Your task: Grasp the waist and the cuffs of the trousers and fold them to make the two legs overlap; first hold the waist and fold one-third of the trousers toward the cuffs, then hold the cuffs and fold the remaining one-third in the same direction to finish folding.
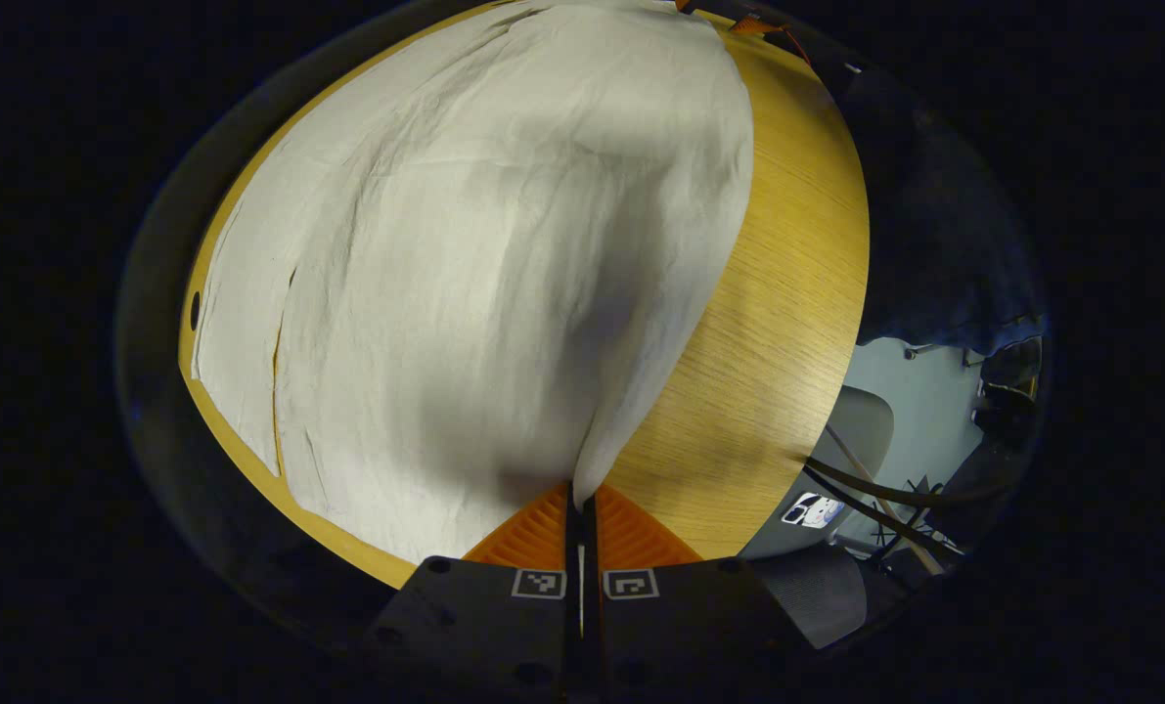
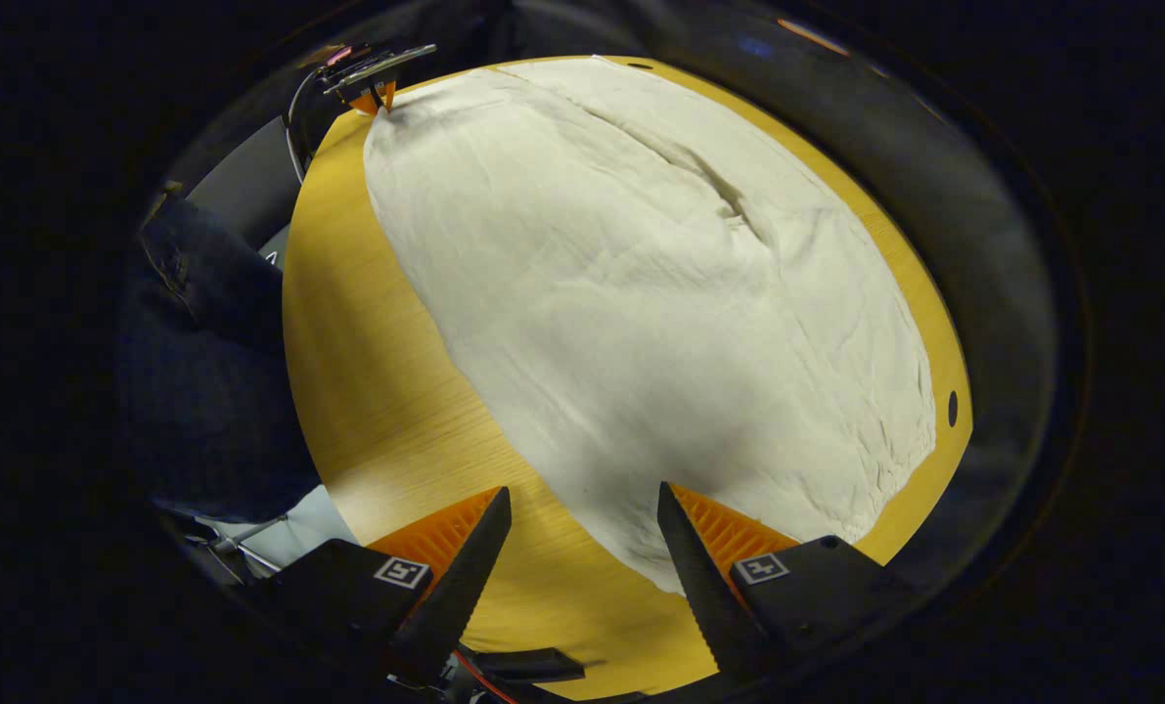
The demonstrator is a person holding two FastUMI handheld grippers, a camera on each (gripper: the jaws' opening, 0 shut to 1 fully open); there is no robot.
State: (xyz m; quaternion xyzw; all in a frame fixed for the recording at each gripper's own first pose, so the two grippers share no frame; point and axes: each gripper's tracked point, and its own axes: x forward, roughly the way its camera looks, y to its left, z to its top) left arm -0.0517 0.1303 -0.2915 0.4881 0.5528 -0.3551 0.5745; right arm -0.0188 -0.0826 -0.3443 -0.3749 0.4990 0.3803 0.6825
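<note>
At bottom centre, left gripper (image 1: 581, 504) pinches trousers (image 1: 504, 293) corner; right gripper (image 2: 582, 533) jaws wide, must grab next.

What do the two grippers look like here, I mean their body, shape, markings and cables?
The left gripper has a dark body with screw holes, ribbed orange wedges behind its fingers, and two square black-and-white markers. The right gripper has the same dark body, orange ribbed parts, one square marker on each side, and long fingers with serrated inner edges. A red cable runs beneath it.
</note>
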